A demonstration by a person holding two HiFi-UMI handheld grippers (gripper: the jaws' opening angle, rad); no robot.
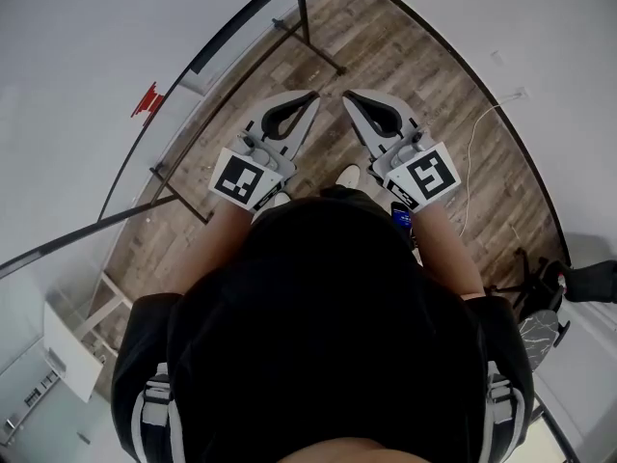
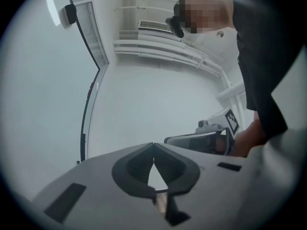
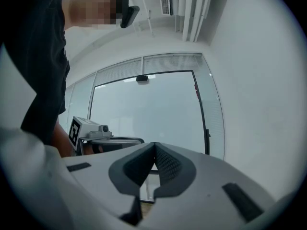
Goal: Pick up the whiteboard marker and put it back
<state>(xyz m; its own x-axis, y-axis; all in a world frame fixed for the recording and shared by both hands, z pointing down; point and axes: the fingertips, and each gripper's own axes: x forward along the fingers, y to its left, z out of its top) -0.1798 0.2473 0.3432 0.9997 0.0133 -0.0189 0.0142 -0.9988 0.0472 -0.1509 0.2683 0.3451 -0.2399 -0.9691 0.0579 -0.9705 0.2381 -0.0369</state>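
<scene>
The person stood over a wood-plank floor (image 1: 415, 66), seen from above in a black shirt (image 1: 328, 336), with both bare forearms reaching forward side by side. The left gripper (image 1: 307, 99) and the right gripper (image 1: 353, 97) were held level at about the same height. Both pointed away from the body and angled slightly inward, so their tips lay near each other without touching. The left marker cube (image 1: 241, 177) and the right marker cube (image 1: 429, 174) faced upward above the wrists.

In the left gripper view, the left fingers (image 2: 136, 164) met at their tips with only a small open wedge behind them and nothing between them. They faced a plain white wall (image 2: 144, 95). In the right gripper view, the right fingers (image 3: 168, 164) were likewise pressed together and empty, facing a black-framed glass panel (image 3: 144, 109). Each gripper view showed the other gripper alongside.

A black stand leg (image 1: 310, 37) crossed the floor just ahead of the tips.

The whiteboard marker could not be made out in any view, so its place could not be told.
</scene>
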